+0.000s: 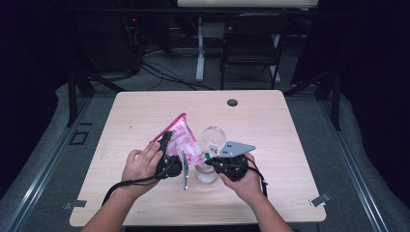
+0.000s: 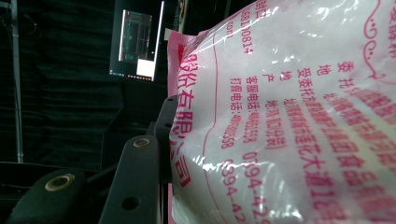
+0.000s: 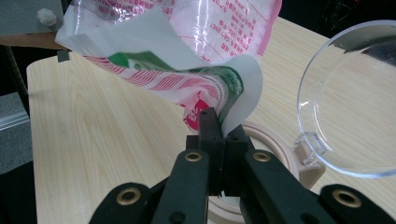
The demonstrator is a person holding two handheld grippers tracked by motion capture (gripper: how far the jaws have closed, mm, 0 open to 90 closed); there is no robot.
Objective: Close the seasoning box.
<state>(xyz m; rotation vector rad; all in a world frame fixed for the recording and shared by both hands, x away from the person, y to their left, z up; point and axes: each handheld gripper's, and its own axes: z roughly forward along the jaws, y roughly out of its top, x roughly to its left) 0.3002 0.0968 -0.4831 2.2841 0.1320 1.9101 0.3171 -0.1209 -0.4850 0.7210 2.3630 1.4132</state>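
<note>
So the right tongs (image 3: 219, 135) are clamped tight on the torn corner of the pink and white bag (image 3: 196, 51), jaws pressed together with the thin edge of the plastic pinched between them, right over the mouth of the jar (image 3: 266, 140). The left tongs (image 1: 167, 145) are gripping the body of that same bag from the side, one black jaw flat against the film in the left gripper view, so the bag (image 2: 289, 121) is squeezed between them and takes up most of that picture with its red print. From the high view the bag (image 1: 181, 137) hangs in the air between the two hands, tilted with its sealed end up and away from the person and the open corner pointing down toward the jar (image 1: 207, 173), which stands on the counter (image 1: 145, 111) just beside the right tongs (image 1: 212, 162). The jar's clear hinged lid (image 3: 355, 98) is flipped open and stands up next to the rim, lid (image 1: 213, 135) toward the far side. Can't tell whether anything is coming out of the bag. Farther back on the counter there's a small dark round cap (image 1: 232, 102), and beyond the counter a folding chair (image 1: 251, 43) on the floor.
</note>
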